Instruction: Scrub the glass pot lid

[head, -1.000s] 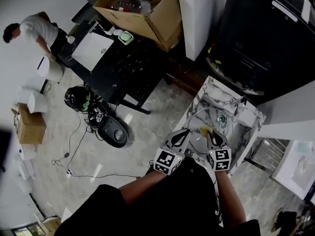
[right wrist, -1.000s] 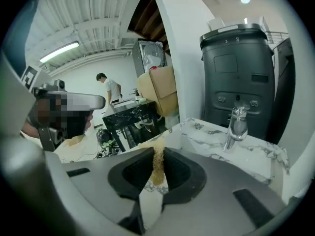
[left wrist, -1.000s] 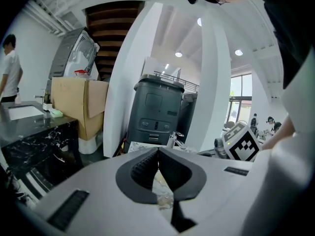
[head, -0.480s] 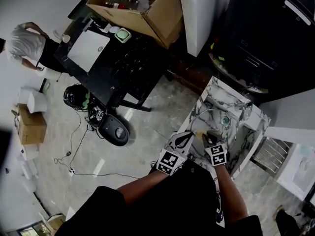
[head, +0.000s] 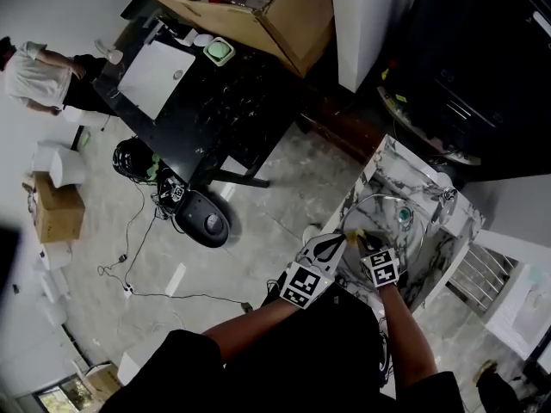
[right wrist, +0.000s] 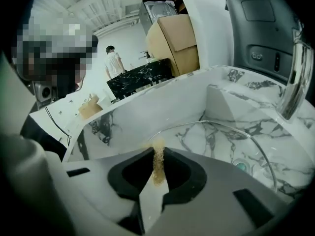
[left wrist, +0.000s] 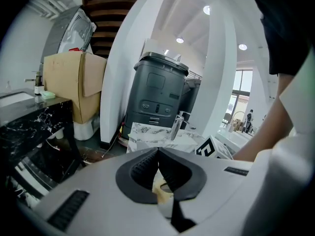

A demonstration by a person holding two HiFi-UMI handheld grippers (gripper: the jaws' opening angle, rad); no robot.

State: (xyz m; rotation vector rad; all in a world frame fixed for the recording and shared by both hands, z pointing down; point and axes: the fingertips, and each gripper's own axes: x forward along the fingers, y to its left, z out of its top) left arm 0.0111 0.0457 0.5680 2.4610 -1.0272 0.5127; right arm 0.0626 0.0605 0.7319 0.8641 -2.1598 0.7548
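With the left gripper's (left wrist: 158,154) jaws clamped steady on the glass pot lid (right wrist: 221,141), the right gripper's (right wrist: 156,154) closed jaws should press the sponge (right wrist: 158,167) firmly along its rim.

glass pot lid (head: 379,218) | clear, round | tilted in sink (right wrist: 162,107) | sponge (right wrist: 158,163) at rim

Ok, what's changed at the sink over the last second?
The right gripper, shut on the yellow sponge, has drawn back across the glass pot lid toward its near rim, closing on the left gripper. The left gripper stays shut at the lid's rim; the lid remains in the marble sink.
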